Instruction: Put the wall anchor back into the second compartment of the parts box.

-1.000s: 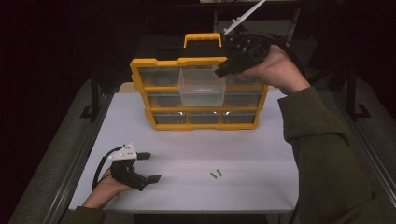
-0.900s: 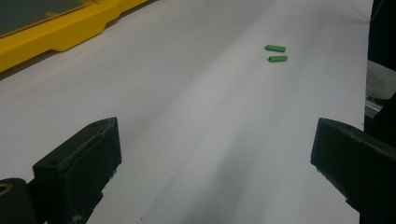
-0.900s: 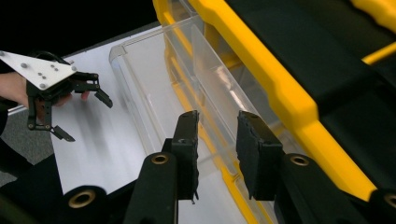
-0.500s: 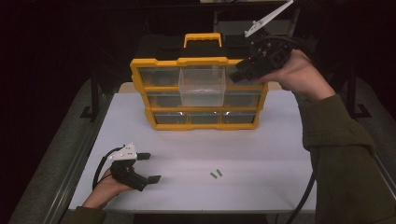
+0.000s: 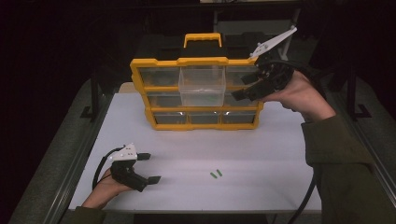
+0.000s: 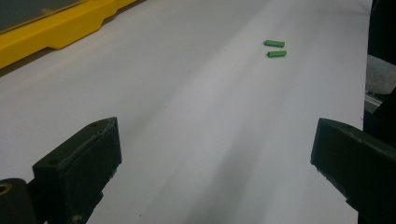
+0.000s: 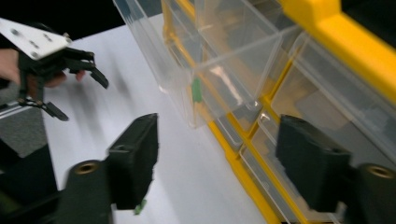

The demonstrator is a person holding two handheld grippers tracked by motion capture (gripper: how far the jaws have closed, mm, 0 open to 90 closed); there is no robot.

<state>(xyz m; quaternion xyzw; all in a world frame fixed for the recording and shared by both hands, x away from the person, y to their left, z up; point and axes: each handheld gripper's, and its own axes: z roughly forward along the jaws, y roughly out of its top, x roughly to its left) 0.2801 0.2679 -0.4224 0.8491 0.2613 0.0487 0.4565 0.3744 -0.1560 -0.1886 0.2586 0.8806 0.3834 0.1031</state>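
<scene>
A yellow organizer (image 5: 140,70) with clear drawers stands at the back of the white table. Its top middle drawer (image 5: 201,86) is pulled out, and the right gripper view shows a small green piece (image 7: 197,89) inside that drawer (image 7: 219,60). My right gripper (image 5: 240,88) hovers open by the organizer's right side, a little apart from the drawer, with nothing between its jaws (image 7: 217,140). My left gripper (image 5: 149,168) rests open near the front left. Two green pieces (image 5: 215,174) lie on the table ahead of it (image 6: 275,49).
The white table (image 5: 280,154) ends at metal rails on the left and right. The organizer's yellow base (image 6: 56,28) lies far ahead of the left gripper. From the right gripper view, the left gripper (image 7: 79,95) shows far off on the table.
My right gripper has drawn back from the pulled-out drawer, to the right and lower, toward the person. The left gripper and the green pieces have not moved.
</scene>
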